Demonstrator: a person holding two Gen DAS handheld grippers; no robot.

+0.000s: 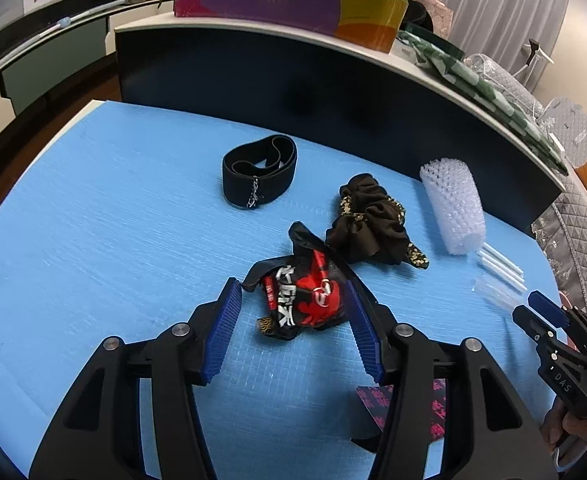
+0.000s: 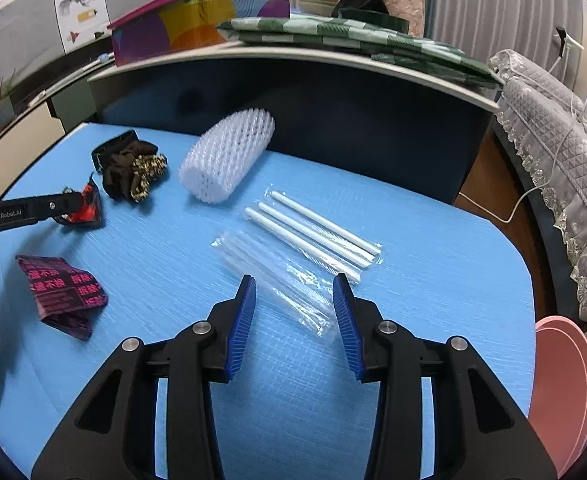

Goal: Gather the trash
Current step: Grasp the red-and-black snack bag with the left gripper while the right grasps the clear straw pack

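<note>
A crumpled red-and-black snack wrapper point(image 1: 301, 300) lies on the blue mat point(image 1: 93, 240) between the fingers of my left gripper point(image 1: 291, 282). The jaws are open; the right pad is close against the wrapper and the left pad stands clear of it. In the right wrist view my right gripper point(image 2: 293, 277) is open, straddling an empty clear plastic sleeve point(image 2: 281, 284) that lies flat on the mat. Just beyond it are white straws in clear wrap point(image 2: 317, 236). A magenta-and-black wrapper point(image 2: 61, 296) lies to the left.
A white foam net sleeve point(image 2: 225, 156), a black scrunchie point(image 1: 369, 228) and a black headband point(image 1: 259, 174) lie further back. A dark partition point(image 1: 293, 80) with a shelf walls the far edge. A pink round object point(image 2: 565, 392) sits off the mat's right edge.
</note>
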